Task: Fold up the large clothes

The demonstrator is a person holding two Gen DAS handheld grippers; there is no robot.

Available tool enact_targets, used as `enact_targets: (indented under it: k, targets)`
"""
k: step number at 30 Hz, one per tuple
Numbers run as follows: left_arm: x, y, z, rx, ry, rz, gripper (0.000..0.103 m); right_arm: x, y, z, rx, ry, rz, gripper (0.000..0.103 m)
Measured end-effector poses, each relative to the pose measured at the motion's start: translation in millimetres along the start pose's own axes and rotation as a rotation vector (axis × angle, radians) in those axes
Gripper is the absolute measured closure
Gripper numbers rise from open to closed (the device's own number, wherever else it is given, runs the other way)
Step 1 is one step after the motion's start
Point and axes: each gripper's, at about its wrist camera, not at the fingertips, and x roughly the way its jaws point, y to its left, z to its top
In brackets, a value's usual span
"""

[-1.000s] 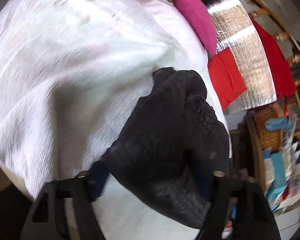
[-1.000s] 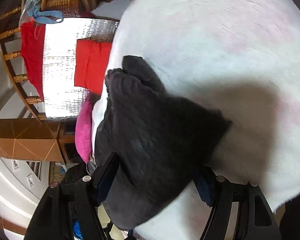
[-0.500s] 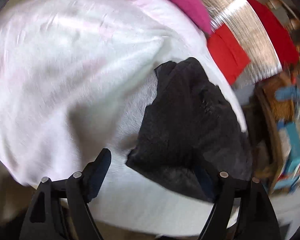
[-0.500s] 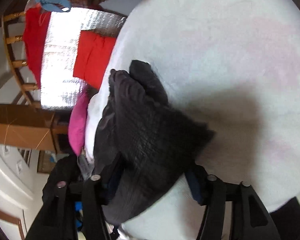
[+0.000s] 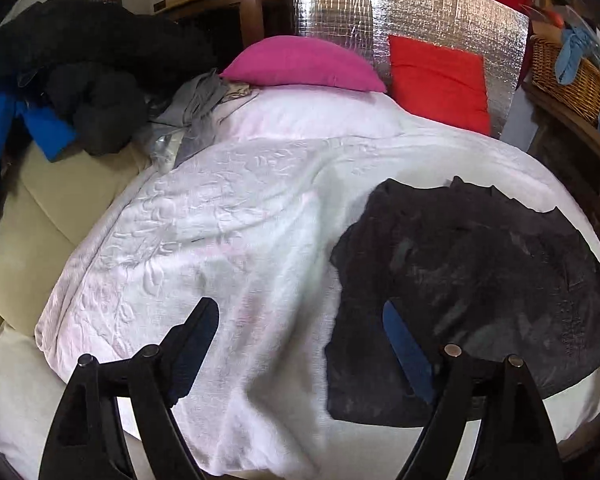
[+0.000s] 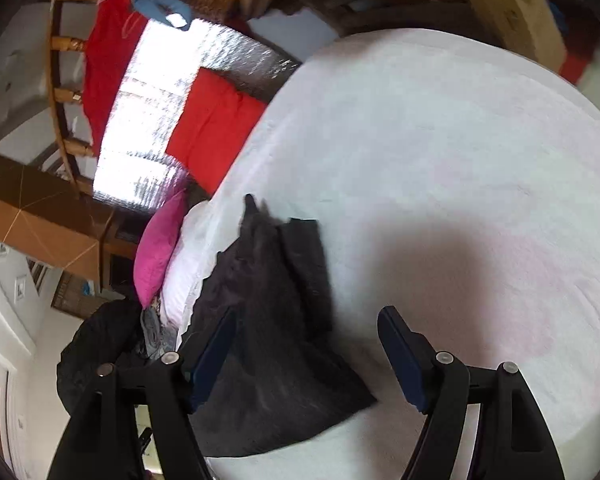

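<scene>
A dark grey garment (image 5: 472, 276) lies folded on the white blanket (image 5: 220, 232) in the right half of the left wrist view. My left gripper (image 5: 300, 320) hangs above the blanket, its jaws opening and nothing between them; its right finger (image 5: 400, 336) overlaps the garment's left edge in the picture. In the right wrist view the same garment (image 6: 276, 344) lies at lower left on the blanket (image 6: 440, 160). My right gripper (image 6: 306, 340) is above it with its jaws opening. The cloth shows below the gap, and the pads do not press on it.
A pink cushion (image 5: 304, 64) and a red cushion (image 5: 440, 80) lean on a silver foil panel (image 5: 420, 8) at the back. A heap of dark clothes (image 5: 88, 80) with a blue piece lies back left on a cream sofa (image 5: 32, 232). A wicker basket (image 5: 568, 76) stands right.
Both grippers have let go of the dark garment and risen away from it. The left wrist view has rolled upright, and the garment now lies flat on the blanket.
</scene>
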Motion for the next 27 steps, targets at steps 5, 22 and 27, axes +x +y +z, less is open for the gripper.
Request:
enact_targets:
  k: [5,22,27]
  targets:
    - [1,-24,-11,0.038,-0.001,0.007,0.018,17,21,-3,-0.073,0.018,-0.059,0.026]
    - [-1,-56,-22,0.13,-0.022,0.037,0.018,35,50,-16,-0.155,0.012,-0.104,0.026]
    - [11,-58,-19,0.134,-0.007,0.051,0.018,51,54,-5,-0.181,0.021,-0.155,0.026]
